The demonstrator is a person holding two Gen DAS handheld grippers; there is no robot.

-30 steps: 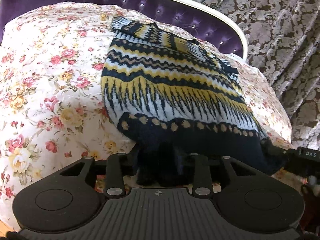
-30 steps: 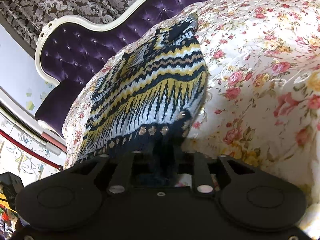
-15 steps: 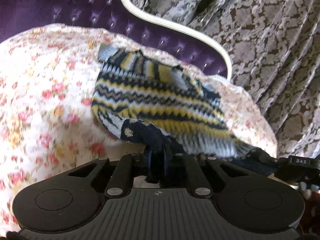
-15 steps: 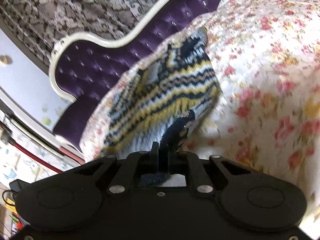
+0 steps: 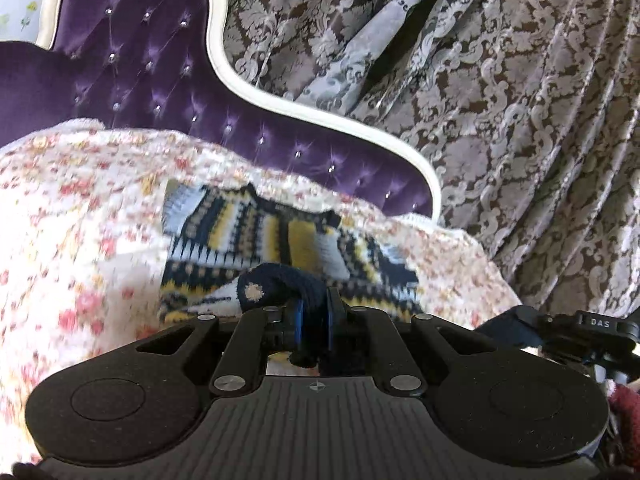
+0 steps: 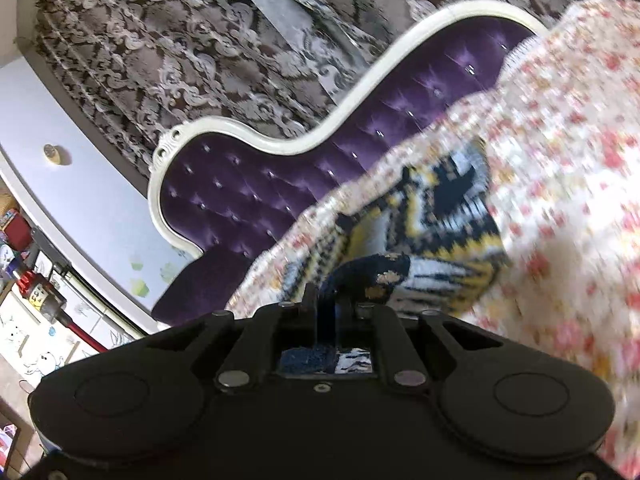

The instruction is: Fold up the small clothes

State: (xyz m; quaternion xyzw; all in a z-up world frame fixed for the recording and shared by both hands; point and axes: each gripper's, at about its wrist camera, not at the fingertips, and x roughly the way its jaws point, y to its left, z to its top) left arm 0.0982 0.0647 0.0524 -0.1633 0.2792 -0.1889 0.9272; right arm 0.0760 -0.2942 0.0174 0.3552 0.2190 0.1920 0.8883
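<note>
Soft and limp, the navy, yellow and white patterned knit sweater (image 5: 256, 248) likely handles best by its dark hem, which left gripper (image 5: 314, 316) and right gripper (image 6: 326, 312) each pinch closed.

The left gripper (image 5: 314, 320) is showing a matte black body with two round dished lobes, a ribbed grey panel carrying a small crosshair mark, silver screw heads on its link bars, and blue-edged pads. The right gripper (image 6: 326, 312) is showing the same black lobes, bars and silver screws, its deck looking plain instead of ribbed.
</note>
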